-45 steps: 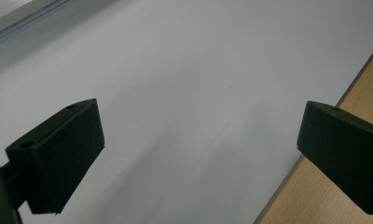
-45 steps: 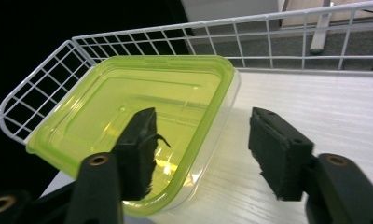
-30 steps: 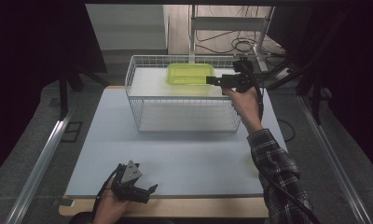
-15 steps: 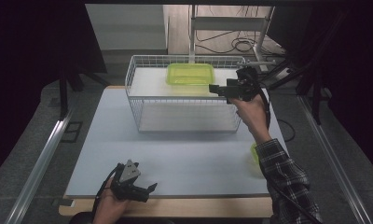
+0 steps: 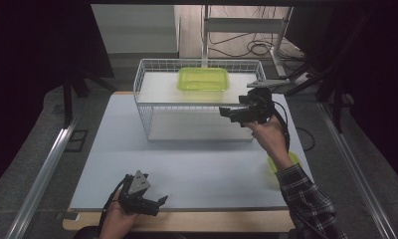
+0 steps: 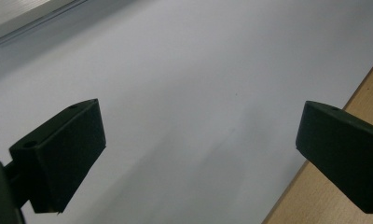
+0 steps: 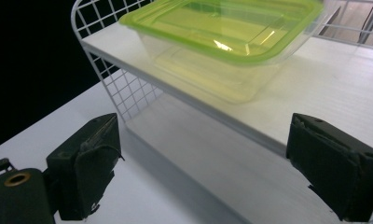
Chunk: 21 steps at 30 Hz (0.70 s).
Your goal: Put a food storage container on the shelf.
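Observation:
A clear container with a yellow-green lid (image 5: 203, 78) (image 7: 222, 37) rests on the white top shelf of a wire rack (image 5: 197, 107) (image 7: 128, 88). My right gripper (image 5: 228, 113) (image 7: 203, 121) hovers at the rack's front right, below the shelf and apart from the container. Its jaws have just been opening and stand open with nothing between them. Near the table's front edge, at the left, my left gripper (image 5: 158, 205) (image 6: 201, 107) is open over the bare white mat (image 6: 184, 60).
A small yellow-green object (image 5: 282, 162) lies on the mat at the right, partly hidden by the right forearm. The wooden table edge (image 6: 362, 93) runs just in front of the left gripper. A metal rail (image 5: 43, 169) borders the left side.
My right gripper has drawn back from the container toward the near side and sunk a little, with its jaws wider apart. The left gripper has stayed in place.

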Each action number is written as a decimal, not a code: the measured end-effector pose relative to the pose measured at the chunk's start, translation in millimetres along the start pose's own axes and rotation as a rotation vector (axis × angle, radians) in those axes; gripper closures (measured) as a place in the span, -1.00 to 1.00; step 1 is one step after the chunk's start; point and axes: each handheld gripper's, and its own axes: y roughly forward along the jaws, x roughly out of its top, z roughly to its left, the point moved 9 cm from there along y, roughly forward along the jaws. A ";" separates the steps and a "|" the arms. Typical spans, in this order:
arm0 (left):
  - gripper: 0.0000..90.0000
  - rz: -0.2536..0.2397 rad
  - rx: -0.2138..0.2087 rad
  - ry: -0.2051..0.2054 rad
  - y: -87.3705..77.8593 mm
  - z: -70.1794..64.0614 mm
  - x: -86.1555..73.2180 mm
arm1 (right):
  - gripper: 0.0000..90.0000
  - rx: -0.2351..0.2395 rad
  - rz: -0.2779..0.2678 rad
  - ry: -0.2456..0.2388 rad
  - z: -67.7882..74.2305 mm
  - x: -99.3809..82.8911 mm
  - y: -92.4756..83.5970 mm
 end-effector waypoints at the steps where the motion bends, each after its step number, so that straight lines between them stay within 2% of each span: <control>1: -0.98 -0.001 -0.001 0.000 0.0 -0.2 0.1 | -0.77 0.002 0.003 -0.006 1.7 -1.9 -0.5; 14: -0.98 -0.003 -0.017 -0.013 -0.5 -2.9 1.9 | -0.80 0.020 0.030 -0.043 15.5 -26.9 -7.6; 21: -0.97 0.031 -0.014 -0.009 1.1 -4.1 -0.7 | -0.88 0.016 0.065 -0.062 16.9 -50.8 -3.7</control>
